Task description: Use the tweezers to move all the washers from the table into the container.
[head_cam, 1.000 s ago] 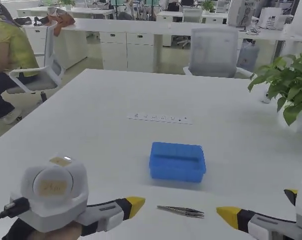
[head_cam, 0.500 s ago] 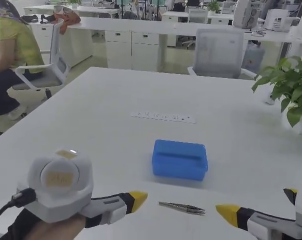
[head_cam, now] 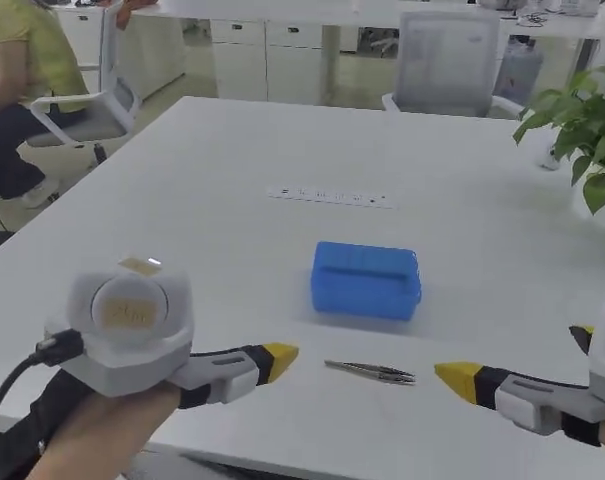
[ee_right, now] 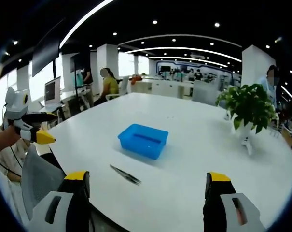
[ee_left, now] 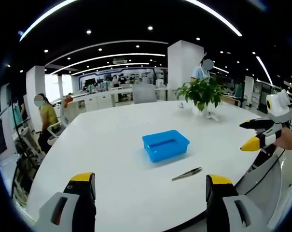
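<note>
A blue container [head_cam: 366, 280] stands on the white table [head_cam: 182, 200], with thin metal tweezers [head_cam: 370, 372] lying just in front of it. The left gripper [head_cam: 272, 362] hovers to the left of the tweezers and the right gripper [head_cam: 517, 358] to their right. Each stands open with nothing between its jaws. The left gripper view has the container [ee_left: 165, 144] and tweezers [ee_left: 187, 174] beyond the left gripper [ee_left: 149, 179]. In the right gripper view they [ee_right: 142, 139] [ee_right: 126, 175] lie ahead of the right gripper [ee_right: 147, 176]. A row of small dark items [head_cam: 327, 196] lies behind the container, too small to identify.
A potted plant [head_cam: 582, 130] stands at the table's right edge. A grey chair [head_cam: 447, 65] is at the far side. A seated person [head_cam: 22, 80] in a chair is at the far left. The table's front edge runs just under both grippers.
The head camera has tipped down, so the whole scene sits higher in the picture. Both grippers stay open on either side of the tweezers; nothing on the table has moved.
</note>
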Demonstrator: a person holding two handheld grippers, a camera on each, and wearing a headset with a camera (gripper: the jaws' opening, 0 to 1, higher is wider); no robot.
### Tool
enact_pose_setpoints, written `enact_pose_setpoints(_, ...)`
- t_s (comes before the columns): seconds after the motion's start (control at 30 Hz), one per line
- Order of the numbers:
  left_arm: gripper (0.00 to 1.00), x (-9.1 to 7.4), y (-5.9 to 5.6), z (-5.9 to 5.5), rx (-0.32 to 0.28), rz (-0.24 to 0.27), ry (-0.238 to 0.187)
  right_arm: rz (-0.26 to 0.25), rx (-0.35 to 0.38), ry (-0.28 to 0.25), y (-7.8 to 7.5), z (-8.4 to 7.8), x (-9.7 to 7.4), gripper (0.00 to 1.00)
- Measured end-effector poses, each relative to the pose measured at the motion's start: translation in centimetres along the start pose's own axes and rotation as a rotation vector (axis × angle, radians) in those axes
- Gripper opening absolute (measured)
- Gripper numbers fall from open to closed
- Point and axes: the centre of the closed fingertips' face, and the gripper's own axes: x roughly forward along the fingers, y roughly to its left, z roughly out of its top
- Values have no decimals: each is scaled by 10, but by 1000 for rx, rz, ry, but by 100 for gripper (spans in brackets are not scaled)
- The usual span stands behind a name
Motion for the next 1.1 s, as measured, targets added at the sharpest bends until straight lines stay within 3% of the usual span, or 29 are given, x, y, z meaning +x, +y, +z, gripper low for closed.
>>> enact_pose_setpoints(0.3,98,2,-4,10,-30,34,-24,49,14,6,-2,-9,-1,99)
enact_pose_setpoints(0.37,98,5,-5,14,-31,42,-31,67,33,-1,-4,-7,0,99)
enact_pose_setpoints(0.43,97,5,-3,14,-22,62,-12,78,49,12,-7,-3,-1,99)
enact_pose_setpoints(0.53,97,3,-5,22,-7,72,-29,74,46,-28,-11,6,-1,99)
enact_pose_setpoints(0.6,97,6,-3,22,-11,73,-14,72,47,-19,-15,7,3,99)
enact_pose_setpoints(0.7,98,8,1,25,-31,78,-25,74,39,-18,-14,8,4,99)
enact_pose_setpoints(1.1,98,8,12,18,-63,92,-13,83,47,21,-8,-2,10,99)
